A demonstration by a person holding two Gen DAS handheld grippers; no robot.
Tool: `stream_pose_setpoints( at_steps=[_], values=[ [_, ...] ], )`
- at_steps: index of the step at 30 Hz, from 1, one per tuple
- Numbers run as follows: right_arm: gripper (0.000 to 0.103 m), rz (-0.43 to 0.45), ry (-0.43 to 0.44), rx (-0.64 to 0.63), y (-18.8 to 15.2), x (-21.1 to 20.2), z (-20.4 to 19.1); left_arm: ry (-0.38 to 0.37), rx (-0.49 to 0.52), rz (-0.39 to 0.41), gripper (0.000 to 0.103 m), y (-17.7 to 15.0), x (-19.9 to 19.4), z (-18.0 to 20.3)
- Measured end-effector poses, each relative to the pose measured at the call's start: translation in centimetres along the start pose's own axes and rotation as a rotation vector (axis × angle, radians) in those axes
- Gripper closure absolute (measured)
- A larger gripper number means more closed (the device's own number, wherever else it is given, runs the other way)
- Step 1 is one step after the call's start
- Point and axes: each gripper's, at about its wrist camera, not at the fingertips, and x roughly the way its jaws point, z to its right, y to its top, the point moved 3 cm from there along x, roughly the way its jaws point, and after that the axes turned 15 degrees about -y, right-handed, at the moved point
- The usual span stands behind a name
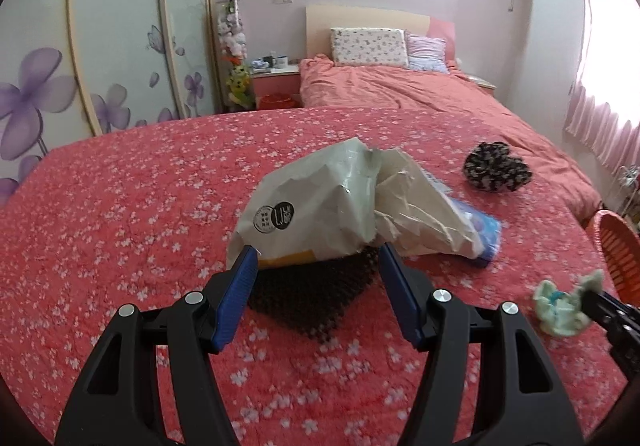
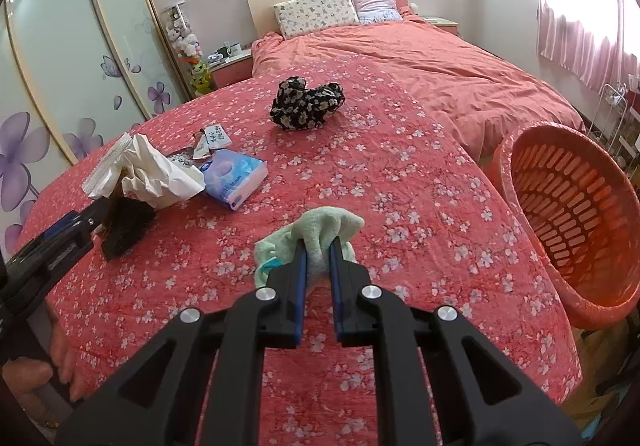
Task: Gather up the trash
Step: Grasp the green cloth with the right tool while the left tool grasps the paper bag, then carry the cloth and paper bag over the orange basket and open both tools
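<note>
My left gripper (image 1: 314, 260) is open just in front of a crumpled cream paper bag (image 1: 320, 206) on the red flowered bedspread, with a black textured thing (image 1: 316, 294) lying between its fingers. The bag also shows in the right wrist view (image 2: 152, 174). My right gripper (image 2: 318, 260) is shut on a pale green cloth (image 2: 320, 230), also seen in the left wrist view (image 1: 560, 306). An orange slotted basket (image 2: 568, 214) stands off the bed's right edge.
A blue tissue pack (image 2: 236, 178), small wrappers (image 2: 212, 138) and a black flowered cloth (image 2: 306, 102) lie on the bedspread. Pillows (image 2: 316, 12) sit at the headboard. A wardrobe with purple flowers (image 2: 60, 66) stands to the left, curtains to the right.
</note>
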Motion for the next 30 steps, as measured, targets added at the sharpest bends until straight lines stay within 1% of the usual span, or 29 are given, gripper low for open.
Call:
stream_pose_setpoints(
  at_steps=[4, 6, 7, 9, 10, 11, 12, 14, 17, 20, 25, 30],
  values=[
    [0.092, -0.016, 0.008, 0.013, 0.0, 0.4, 0.3, 0.037, 0.026, 0.015, 0.04, 0.4, 0.6, 0.0],
    [0.091, -0.02, 0.006, 0.014, 0.0, 0.5, 0.5, 0.037, 0.038, 0.025, 0.041, 0.6, 0.7, -0.1],
    [0.091, -0.021, 0.006, 0.015, -0.1, 0.6, 0.5, 0.03, 0.04, 0.027, 0.044, 0.7, 0.8, -0.1],
    [0.091, -0.028, 0.007, 0.021, -0.1, 0.7, 0.6, 0.01, 0.037, 0.032, 0.056, 0.9, 0.8, -0.3],
    [0.091, -0.03, 0.007, 0.024, -0.2, 0.8, 0.7, -0.01, 0.031, 0.034, 0.066, 1.0, 0.8, -0.5],
    [0.091, -0.033, 0.008, 0.028, -0.2, 0.9, 0.8, -0.021, 0.026, 0.036, 0.073, 1.1, 0.7, -0.5],
    [0.091, -0.035, 0.008, 0.031, -0.2, 0.9, 0.8, -0.039, 0.018, 0.042, 0.076, 1.2, 0.5, -0.7],
    [0.091, -0.035, 0.007, 0.033, -0.2, 0.9, 0.9, -0.06, 0.007, 0.056, 0.086, 1.4, 0.2, -1.0],
    [0.091, -0.031, 0.007, 0.033, -0.2, 0.8, 0.9, -0.086, -0.006, 0.085, 0.091, 1.8, -0.5, -1.3],
    [0.091, -0.026, 0.007, 0.035, -0.1, 0.5, 1.1, -0.099, -0.023, 0.101, 0.094, 2.5, -1.1, -1.8],
    [0.091, -0.007, 0.004, 0.041, 0.3, -0.7, 1.6, -0.113, -0.057, 0.113, 0.094, 3.7, -2.5, -2.0],
    [0.091, 0.012, 0.001, 0.063, 0.7, -2.3, 2.6, -0.143, -0.062, 0.127, 0.094, 4.6, -4.3, -0.8]
  ],
)
